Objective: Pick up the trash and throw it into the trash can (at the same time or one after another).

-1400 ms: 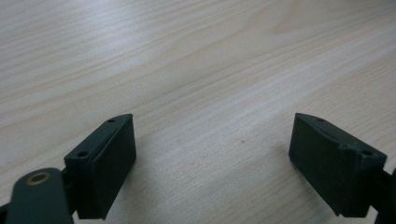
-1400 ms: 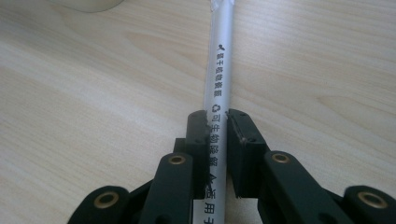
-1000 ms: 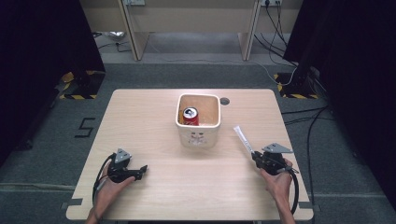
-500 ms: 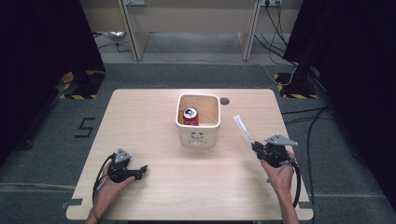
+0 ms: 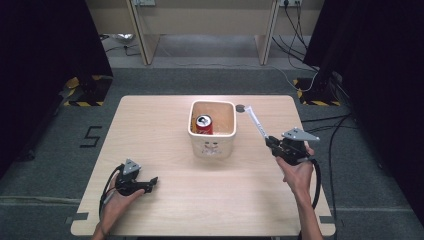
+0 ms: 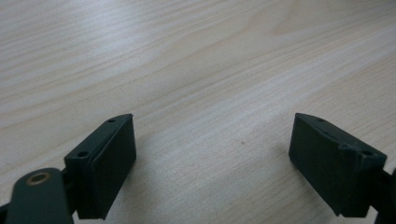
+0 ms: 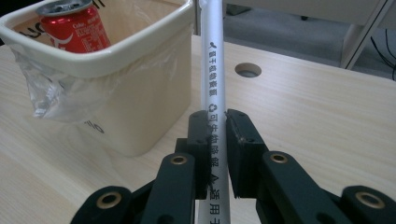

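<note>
The right gripper (image 7: 215, 140) is clamping a white tube (image 7: 212, 88) between its jaws, pads pressing on both sides of it. The tube is sticking out straight ahead of the jaws, printed along its length, with its far end reaching beyond the bin (image 7: 116, 60) rim. The bin is sitting just ahead and to the left of these jaws, lined with a clear bag and holding a red can (image 7: 74, 28). A round hole (image 7: 248, 70) in the table (image 7: 327, 121) is lying ahead to the right. In the high view the tube (image 5: 256, 121) is pointing up off the table beside the bin (image 5: 212, 150).

The left gripper (image 6: 212, 158) is resting low with its jaws standing wide apart, bare tabletop (image 6: 187, 70) between and ahead of them.
</note>
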